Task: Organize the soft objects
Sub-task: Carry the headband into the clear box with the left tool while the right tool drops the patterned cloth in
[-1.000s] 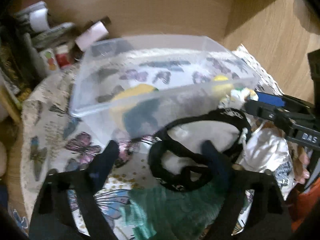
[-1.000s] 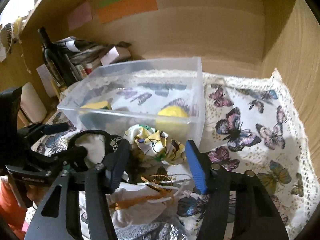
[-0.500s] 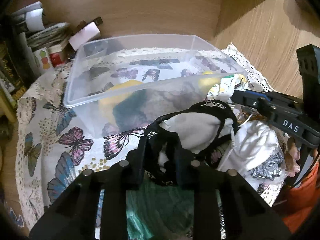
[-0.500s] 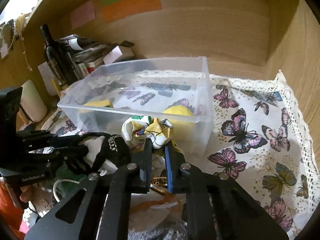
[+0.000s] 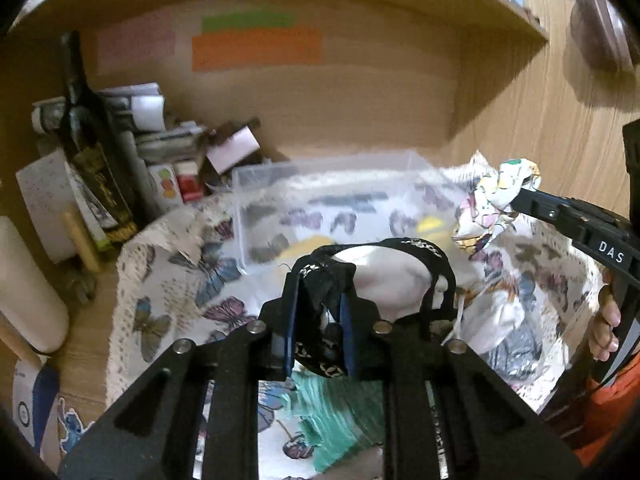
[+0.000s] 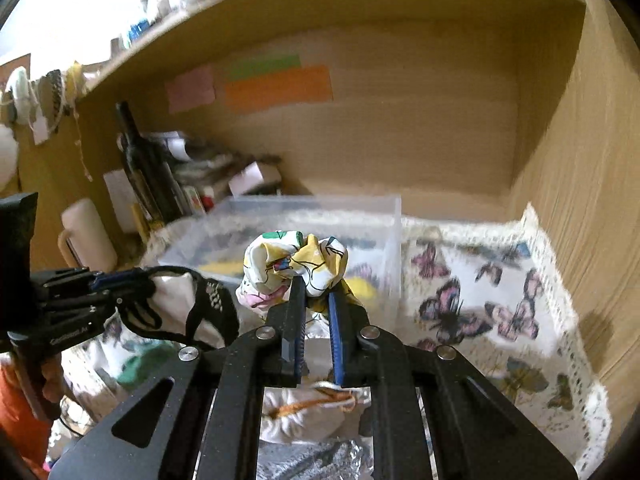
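My left gripper is shut on a black-and-white fabric pouch and holds it lifted in front of the clear plastic bin. It also shows in the right wrist view. My right gripper is shut on a crumpled yellow-and-white patterned cloth, raised before the bin. That cloth also shows at the right in the left wrist view. Yellow soft items lie inside the bin.
A butterfly tablecloth covers the shelf. A dark bottle, papers and boxes crowd the back left. A green cloth, a white drawstring bag and a silvery bag lie below. Wooden walls enclose back and right.
Both grippers closed on their items and lifted them upward off the pile; the pouch and the patterned cloth now hang above the table near the bin.
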